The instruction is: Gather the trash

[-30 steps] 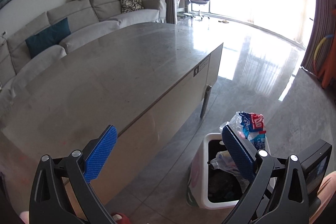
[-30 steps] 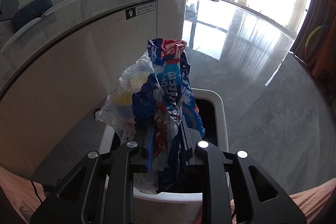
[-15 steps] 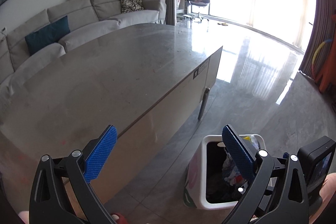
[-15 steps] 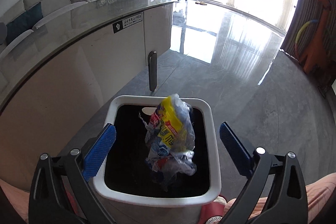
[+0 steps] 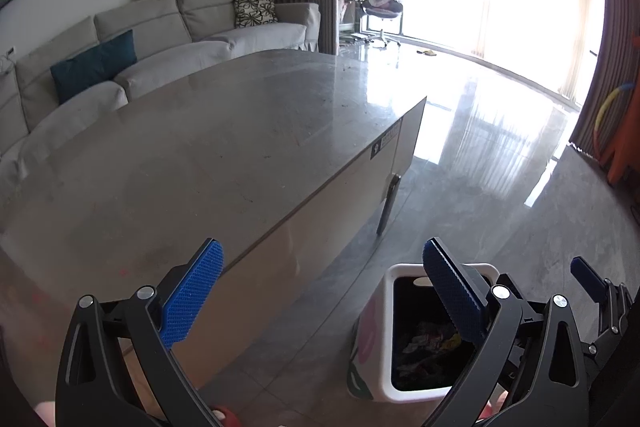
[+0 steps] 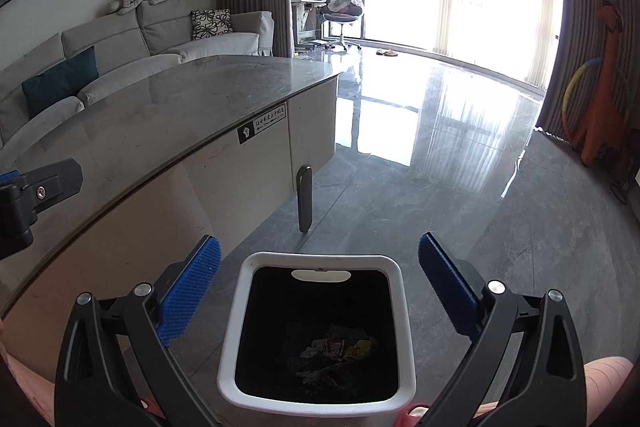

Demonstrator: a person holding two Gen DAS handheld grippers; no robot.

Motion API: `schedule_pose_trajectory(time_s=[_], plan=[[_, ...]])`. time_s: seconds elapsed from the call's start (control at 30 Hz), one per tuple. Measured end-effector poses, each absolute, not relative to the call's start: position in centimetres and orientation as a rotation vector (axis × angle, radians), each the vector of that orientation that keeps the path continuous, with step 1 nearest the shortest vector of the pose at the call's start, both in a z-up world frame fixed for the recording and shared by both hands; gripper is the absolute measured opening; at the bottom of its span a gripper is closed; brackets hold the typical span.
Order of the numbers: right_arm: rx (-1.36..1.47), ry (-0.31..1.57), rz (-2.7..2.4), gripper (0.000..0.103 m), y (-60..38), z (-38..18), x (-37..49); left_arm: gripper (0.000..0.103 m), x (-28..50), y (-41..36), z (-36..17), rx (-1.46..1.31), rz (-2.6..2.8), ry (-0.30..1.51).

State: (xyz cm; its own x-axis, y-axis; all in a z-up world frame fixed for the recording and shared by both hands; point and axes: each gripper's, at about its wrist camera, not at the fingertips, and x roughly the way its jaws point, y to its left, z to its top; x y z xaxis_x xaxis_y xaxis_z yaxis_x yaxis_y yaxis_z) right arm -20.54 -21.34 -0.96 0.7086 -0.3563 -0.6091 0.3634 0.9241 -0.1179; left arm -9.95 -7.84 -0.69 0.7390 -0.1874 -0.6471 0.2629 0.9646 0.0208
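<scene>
- Since a second ago the crumpled blue, red and yellow plastic wrappers (image 6: pixel 334 347) have left the right gripper (image 6: pixel 320 283) and dropped; they now sit at the bottom of the white square plastic trash bin with the black liner (image 6: pixel 394 311).
- Right gripper's jaws are spread wide, nothing between them, hovering over the bin mouth with the bin at 6 o'clock in its view.
- Left gripper (image 5: pixel 320 291) is also released and empty, above the edge of the long grey stone-topped table (image 5: pixel 208 155). From its camera the bin is down around 5 o'clock.
- Tabletop looks bare from both views, so I'd guess collecting is basically done.
- What could go wrong: the bin stands just beside the table's side panel, so a careless swing back could clip the rim and tip it.
</scene>
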Motion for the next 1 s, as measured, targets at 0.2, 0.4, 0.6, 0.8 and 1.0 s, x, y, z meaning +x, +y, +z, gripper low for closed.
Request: schedule_pose_trajectory(time_s=[0.2, 0.4, 0.6, 0.8, 1.0], plan=[[0.006, 0.638, -0.375, 0.098, -20.4, 0.1, -20.1, 0.099, -9.7, -6.8, -0.3, 0.094, -0.223, 0.688], [-0.017, 0.601, -0.345, 0.098, -19.1, 1.4, -19.2, 0.099, -9.3, -5.2, 0.7, 0.070, -0.195, 0.671], [-0.024, 0.583, -0.301, 0.098, -17.5, 2.5, -17.8, 0.100, -8.8, -3.3, 1.8, 0.061, -0.148, 0.641], [-0.096, 0.558, -0.245, 0.098, -14.1, 3.7, -14.6, 0.100, -7.4, 0.0, 3.1, 0.049, -0.064, 0.597], [-0.142, 0.511, -0.166, 0.098, -10.4, 4.9, -11.0, 0.100, -5.0, 3.9, 4.5, 0.000, 0.013, 0.572]])
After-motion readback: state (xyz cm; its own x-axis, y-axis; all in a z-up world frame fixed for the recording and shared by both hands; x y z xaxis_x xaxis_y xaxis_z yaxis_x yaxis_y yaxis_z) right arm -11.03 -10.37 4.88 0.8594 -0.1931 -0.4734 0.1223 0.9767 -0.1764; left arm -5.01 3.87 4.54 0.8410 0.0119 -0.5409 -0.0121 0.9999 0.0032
